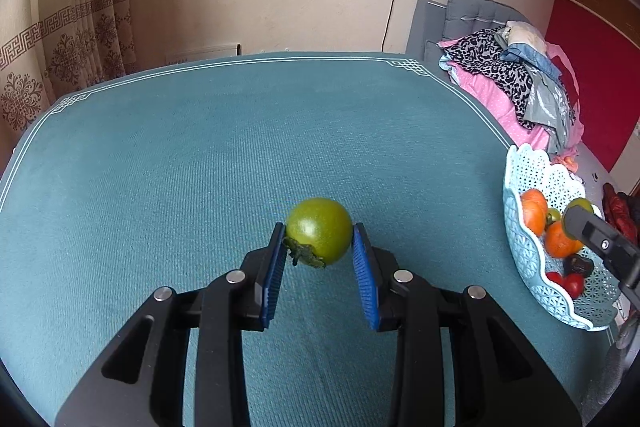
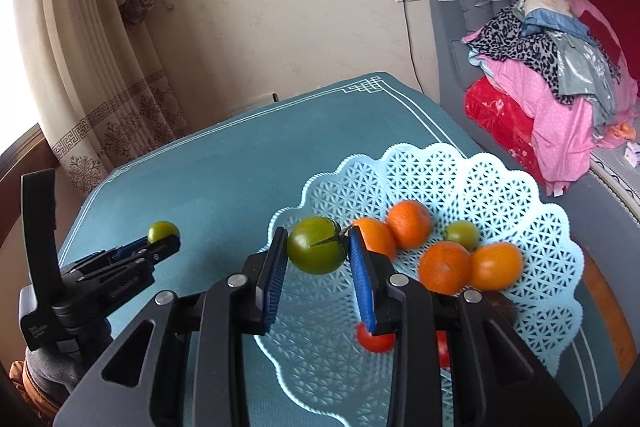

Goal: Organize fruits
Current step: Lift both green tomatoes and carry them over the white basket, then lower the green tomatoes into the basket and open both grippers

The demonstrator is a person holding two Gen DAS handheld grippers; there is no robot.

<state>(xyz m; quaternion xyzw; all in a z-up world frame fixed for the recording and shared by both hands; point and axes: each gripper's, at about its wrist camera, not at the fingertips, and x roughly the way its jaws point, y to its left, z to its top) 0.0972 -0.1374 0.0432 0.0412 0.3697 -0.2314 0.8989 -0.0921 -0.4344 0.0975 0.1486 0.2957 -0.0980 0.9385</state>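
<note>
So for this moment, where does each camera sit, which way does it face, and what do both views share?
Left wrist: on the left gripper, looking down across the teal tablecloth toward the wall; jaws clamp a green tomato.
Right wrist: on the right gripper, over the basket; jaws clamp a second green tomato.
Shared: basket, tablecloth, each other's gripper, clothes pile.

Small white lettering runs along the side of the left gripper (image 2: pixel 164 239) and on its black handle block, seen from the right wrist camera, but it is too small and blurred to read. No other text, label or number shows in either view.
</note>
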